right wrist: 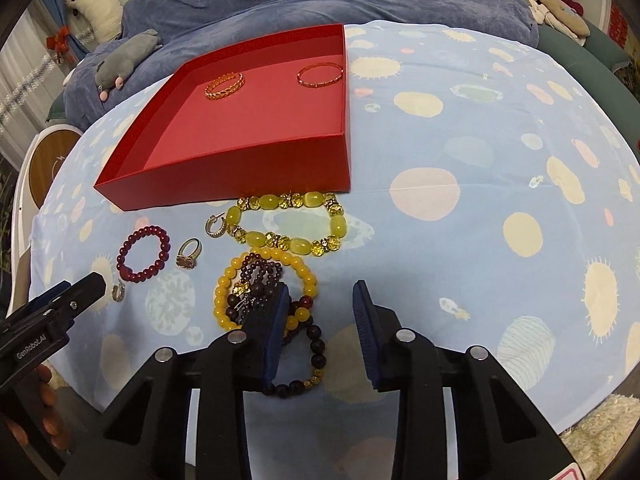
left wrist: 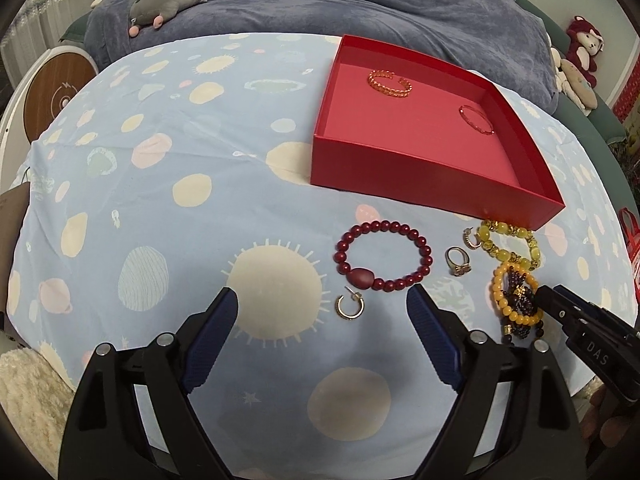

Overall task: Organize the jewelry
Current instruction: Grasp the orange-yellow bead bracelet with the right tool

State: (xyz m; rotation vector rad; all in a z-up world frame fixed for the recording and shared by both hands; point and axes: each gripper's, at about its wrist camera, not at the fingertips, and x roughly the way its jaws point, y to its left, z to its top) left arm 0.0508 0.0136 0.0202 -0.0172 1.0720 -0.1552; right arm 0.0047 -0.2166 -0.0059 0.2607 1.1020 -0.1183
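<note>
A red box (left wrist: pixel 420 178) (right wrist: pixel 240 168) holds a gold chain bangle (left wrist: pixel 389 83) (right wrist: pixel 225 85) and a thin red bangle (left wrist: pixel 476 119) (right wrist: pixel 320 74). On the cloth lie a dark red bead bracelet (left wrist: pixel 380 255) (right wrist: pixel 143 254), a gold hoop earring (left wrist: pixel 349 306) (right wrist: pixel 118 292), a stone ring (left wrist: pixel 458 261) (right wrist: pixel 188 255), a second hoop earring (left wrist: pixel 472 237) (right wrist: pixel 216 225), a yellow-green bead bracelet (left wrist: pixel 516 245) (right wrist: pixel 288 222), an orange bead bracelet (left wrist: pixel 516 300) (right wrist: pixel 264 286) and dark purple beads (right wrist: pixel 304 356). My left gripper (left wrist: pixel 322 312) is open, just short of the hoop earring. My right gripper (right wrist: pixel 322 300) is open over the bead pile's right edge.
A blue patterned cloth (left wrist: pixel 180 200) (right wrist: pixel 480 200) covers the round table. A blue blanket (left wrist: pixel 360 4) with a grey plush toy (left wrist: pixel 168 2) (right wrist: pixel 124 62) lies behind. Plush toys (left wrist: pixel 580 64) sit at the far right. A round wooden device (left wrist: pixel 56 92) stands left.
</note>
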